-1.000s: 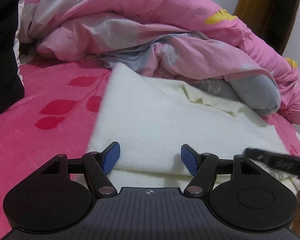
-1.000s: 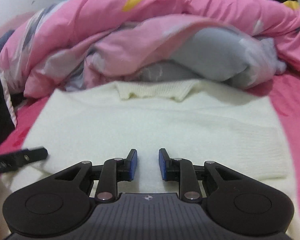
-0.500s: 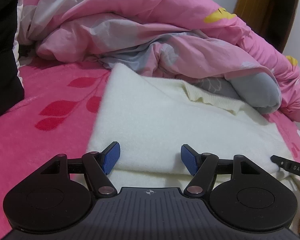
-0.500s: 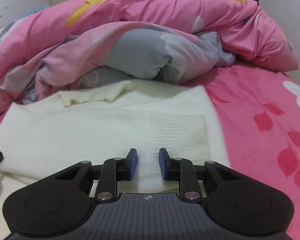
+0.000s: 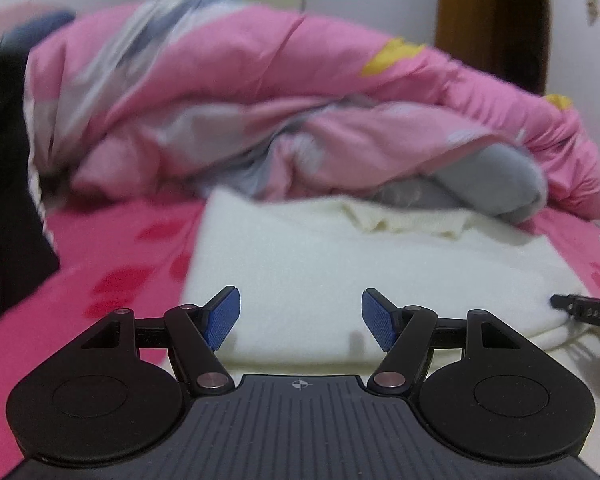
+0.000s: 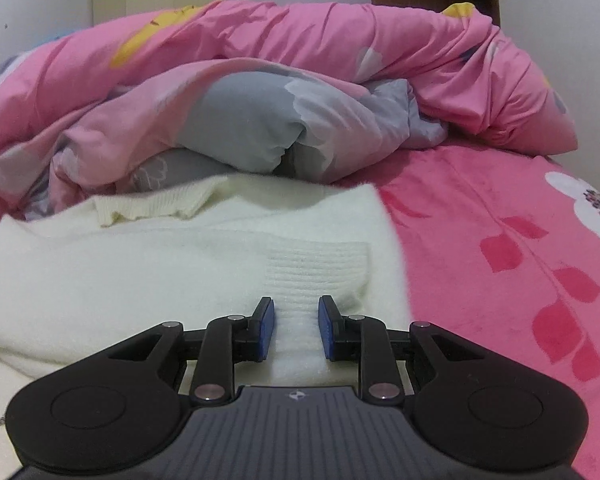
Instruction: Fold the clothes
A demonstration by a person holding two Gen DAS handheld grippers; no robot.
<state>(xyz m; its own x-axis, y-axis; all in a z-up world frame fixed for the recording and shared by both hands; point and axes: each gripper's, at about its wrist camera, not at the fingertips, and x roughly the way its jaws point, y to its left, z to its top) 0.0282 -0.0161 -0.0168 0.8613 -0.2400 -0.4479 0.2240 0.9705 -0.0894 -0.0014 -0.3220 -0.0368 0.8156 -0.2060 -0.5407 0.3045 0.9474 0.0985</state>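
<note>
Knitwear first: one cream-white fuzzy knit sweater [image 6: 148, 268] lies flat on the bed, partly folded, its ribbed collar [image 6: 152, 206] at about eleven o'clock in the right wrist view and one ribbed cuff [image 6: 320, 264] lying across the body near centre. The fabric is soft, pale and thick, with a doubled lower edge toward six o'clock.

Two grippers are in view. The left gripper [image 5: 300, 320] has its blue-padded fingers [image 5: 222, 318] wide apart above the sweater's near edge, gripping nothing. The right gripper [image 6: 296, 328] has its fingers narrow but not closed, the ribbed cuff showing in the gap; whether the pads touch it I cannot tell. A black tip of the other tool [image 5: 588, 312] shows at three o'clock in the left view.

One pink bed sheet with red leaf print [image 6: 520, 264] spreads beneath, toward three o'clock. One bunched pink and grey quilt [image 6: 300, 92] is heaped at twelve o'clock, touching the collar end. One dark garment [image 5: 4, 200] sits at nine o'clock in the left view.
</note>
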